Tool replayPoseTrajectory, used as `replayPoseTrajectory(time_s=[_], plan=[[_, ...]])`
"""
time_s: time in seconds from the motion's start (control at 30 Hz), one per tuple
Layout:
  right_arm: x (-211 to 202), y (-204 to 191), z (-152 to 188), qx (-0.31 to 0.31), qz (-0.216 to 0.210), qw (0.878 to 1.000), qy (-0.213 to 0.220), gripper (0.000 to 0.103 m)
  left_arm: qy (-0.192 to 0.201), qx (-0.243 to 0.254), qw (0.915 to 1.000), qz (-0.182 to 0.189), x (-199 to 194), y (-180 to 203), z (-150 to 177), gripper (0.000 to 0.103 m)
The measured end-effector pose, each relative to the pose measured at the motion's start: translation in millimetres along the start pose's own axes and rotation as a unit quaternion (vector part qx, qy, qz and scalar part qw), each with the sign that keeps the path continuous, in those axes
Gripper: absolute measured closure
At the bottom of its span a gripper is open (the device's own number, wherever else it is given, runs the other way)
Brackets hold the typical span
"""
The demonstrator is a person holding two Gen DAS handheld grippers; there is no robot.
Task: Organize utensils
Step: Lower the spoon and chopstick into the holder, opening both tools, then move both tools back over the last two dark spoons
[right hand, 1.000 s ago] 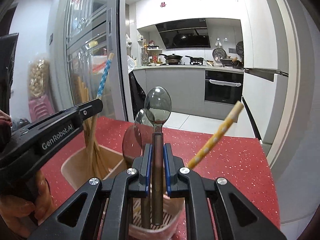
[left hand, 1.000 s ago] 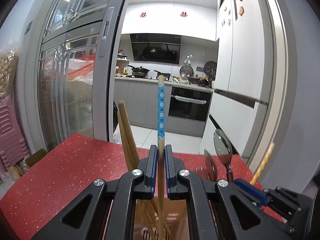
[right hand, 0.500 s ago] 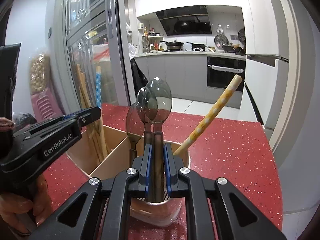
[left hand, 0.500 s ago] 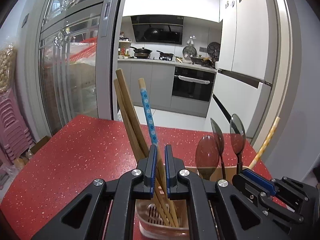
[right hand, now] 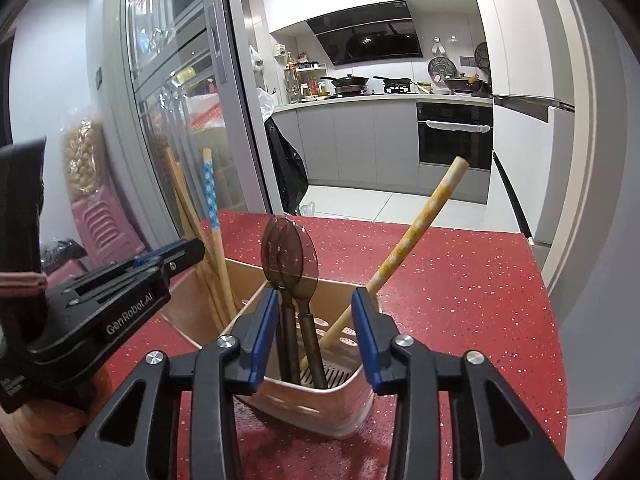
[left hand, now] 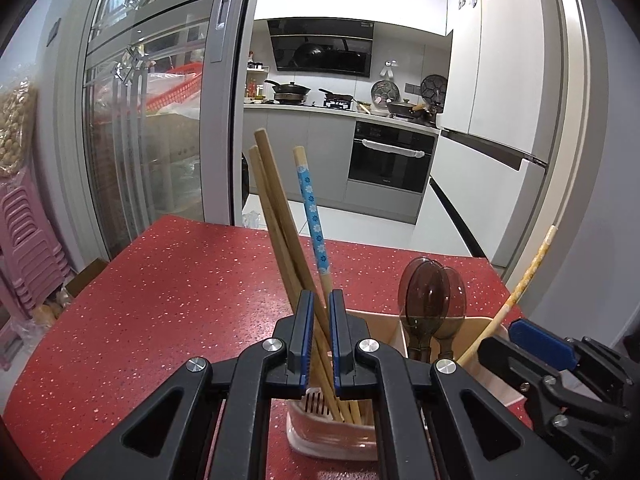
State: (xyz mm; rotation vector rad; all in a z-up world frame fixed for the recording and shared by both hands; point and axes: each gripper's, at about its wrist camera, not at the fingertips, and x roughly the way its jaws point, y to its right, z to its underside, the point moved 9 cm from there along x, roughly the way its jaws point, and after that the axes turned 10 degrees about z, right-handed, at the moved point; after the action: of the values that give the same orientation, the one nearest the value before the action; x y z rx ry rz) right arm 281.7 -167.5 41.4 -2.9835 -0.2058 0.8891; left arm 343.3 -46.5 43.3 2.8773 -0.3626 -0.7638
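Release step, seemingly: right tool [right hand: 316, 336] spread around spoons [right hand: 290, 256] standing lower centre in holder [right hand: 320, 408]; left tool [left hand: 318, 340] narrowly parted around blue-patterned chopstick [left hand: 312, 212]; next, lifting both clear.

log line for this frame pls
left gripper: open, around blue chopstick | right gripper: open, above spoons | utensil holder: chopsticks left compartment, spoons right

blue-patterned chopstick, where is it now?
The blue-patterned chopstick stands in the holder's left compartment beside the plain chopsticks, between the left gripper's fingers.
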Motion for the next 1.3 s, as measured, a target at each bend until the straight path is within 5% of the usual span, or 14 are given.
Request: replayPoseTrajectory(time_s=[0.33, 0.6, 0.9, 1.3], plan=[[-36, -13, 7, 0.003, -0.02, 1.0, -0.004, 0.038, -0.02, 0.014, 0.9996, -0.012, -34, -6, 12, 0.07], [-50, -18, 40, 0.012, -0.019, 0.998, -0.057, 0.024, -0.075, 0.009, 0.997, -0.02, -52, -16, 56, 0.07], [-53, -14, 93, 0.035, -0.011, 0.99, -0.137, 0.023, -0.137, 0.009, 0.9903, -0.019, -67, -19, 121, 0.07], [-57, 1, 139, 0.078, -0.004, 0.976, -0.205, 0.021, -0.169, -0.025, 0.9851, -0.021, -90, -29, 166, 0.069]])
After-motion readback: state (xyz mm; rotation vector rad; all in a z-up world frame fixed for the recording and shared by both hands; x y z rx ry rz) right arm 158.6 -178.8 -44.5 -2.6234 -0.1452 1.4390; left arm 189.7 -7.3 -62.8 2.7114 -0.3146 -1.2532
